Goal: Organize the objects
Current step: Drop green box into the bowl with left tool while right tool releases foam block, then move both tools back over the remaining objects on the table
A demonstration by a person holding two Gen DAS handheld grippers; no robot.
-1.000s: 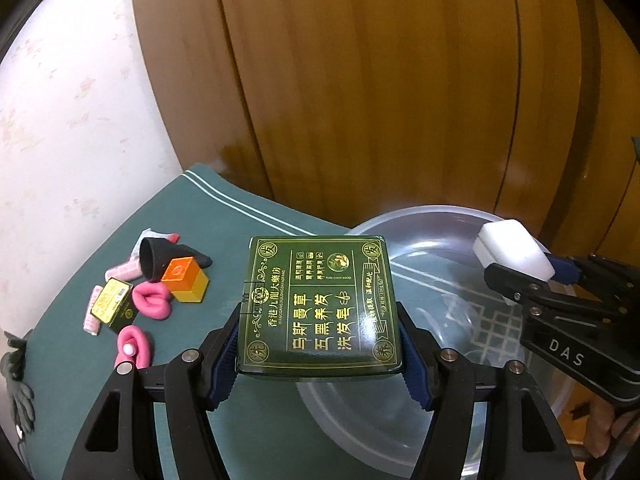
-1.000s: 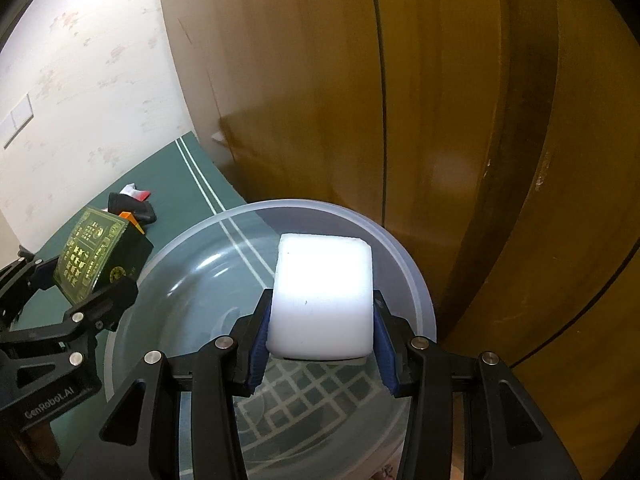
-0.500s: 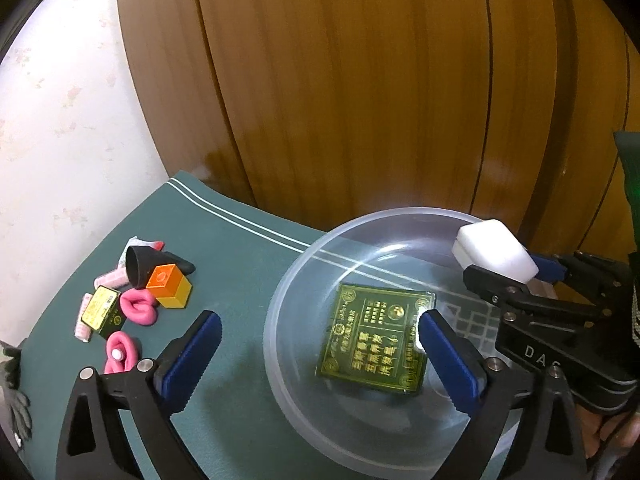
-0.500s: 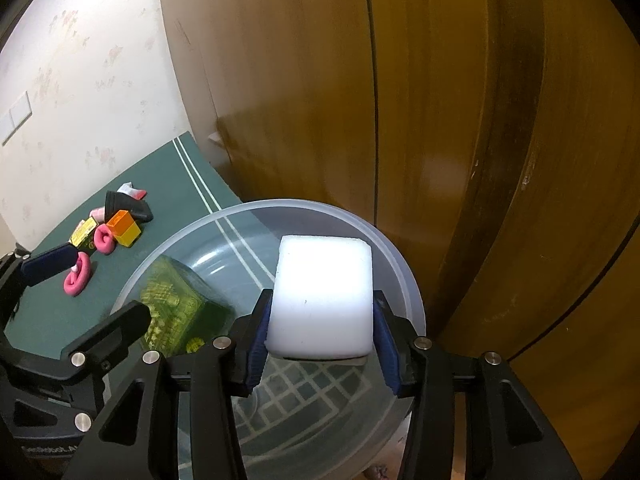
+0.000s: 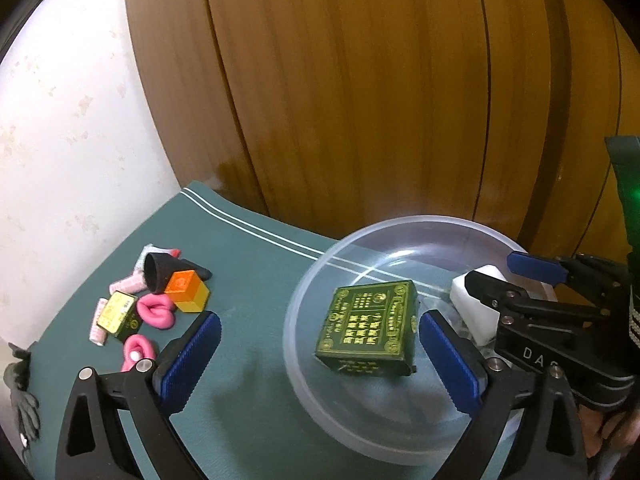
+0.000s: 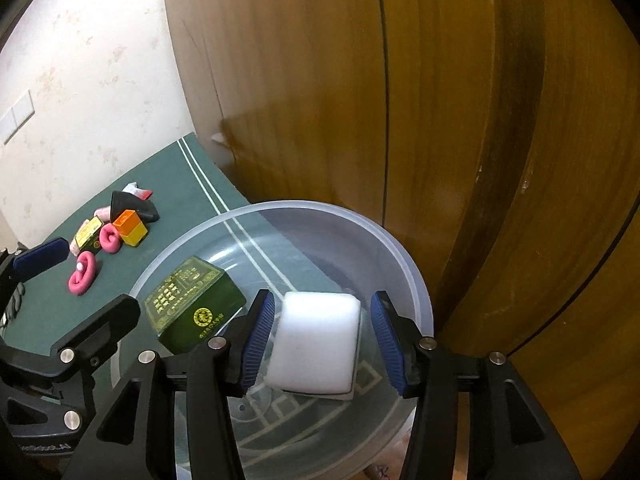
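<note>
Writing: the dark green square tin (image 5: pixel 370 326) bore gold Chinese characters, too small to read; the right gripper (image 6: pixel 323 336) body showed "DA".
Left gripper (image 5: pixel 318 346): blue ribbed pads spread wide, tin lying loose between them.
Right jaws: parted, white rounded foam block (image 6: pixel 316 346) between them; contact unclear.
Place: both lay inside the clear round plastic bowl (image 6: pixel 416 280).
Beyond left jaw: orange cube (image 5: pixel 188 291), pink clay rings (image 5: pixel 154 311).
</note>
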